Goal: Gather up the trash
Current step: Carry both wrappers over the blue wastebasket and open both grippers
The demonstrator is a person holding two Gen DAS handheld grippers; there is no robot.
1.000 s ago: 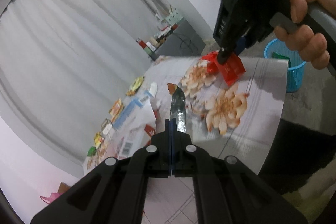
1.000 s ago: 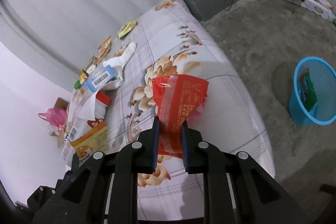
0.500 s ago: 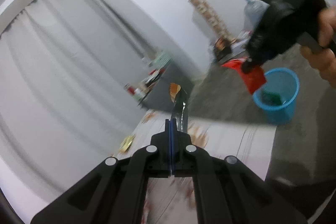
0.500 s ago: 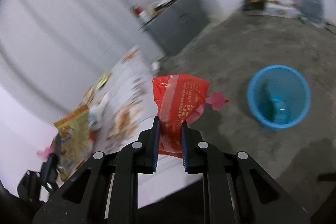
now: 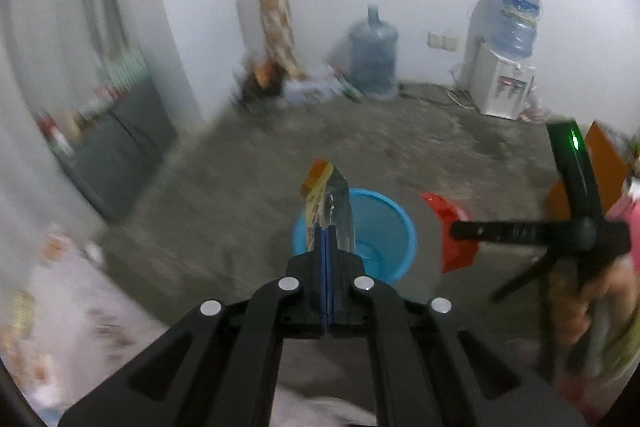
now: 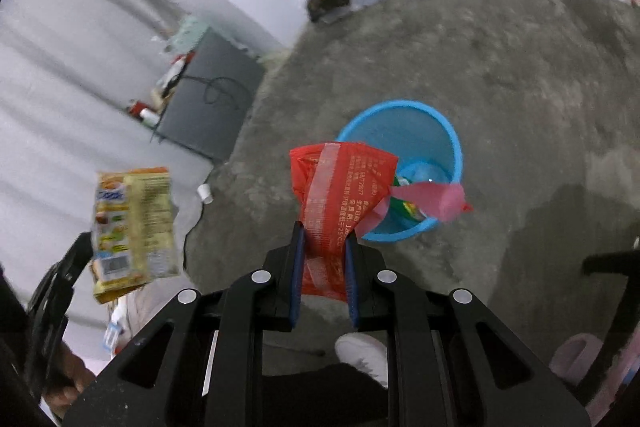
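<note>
My left gripper point(image 5: 326, 235) is shut on a yellow and silver snack wrapper point(image 5: 324, 195), seen edge-on in front of a blue bin point(image 5: 396, 223) on the concrete floor. In the right wrist view the same wrapper point(image 6: 134, 223) hangs flat at the left. My right gripper point(image 6: 322, 239) is shut on a red wrapper point(image 6: 340, 195) with a pink scrap point(image 6: 432, 199) sticking out sideways, held just before the bin's rim point(image 6: 400, 107). Green and other trash lies inside the bin. From the left wrist view the red wrapper point(image 5: 452, 227) hangs to the right of the bin.
A grey cabinet point(image 6: 208, 99) with clutter on top stands by the curtain. Water jugs point(image 5: 372, 51) and a dispenser point(image 5: 504, 71) line the far wall. The table's cloth point(image 5: 60, 307) is at lower left. A small white cup point(image 6: 205, 193) lies on the floor. A shoe point(image 6: 362, 351) is below.
Both grippers swung away from the flowered table toward the blue bin, each carrying its wrapper. The bin has gone from the far right edge to just ahead of both grippers.
</note>
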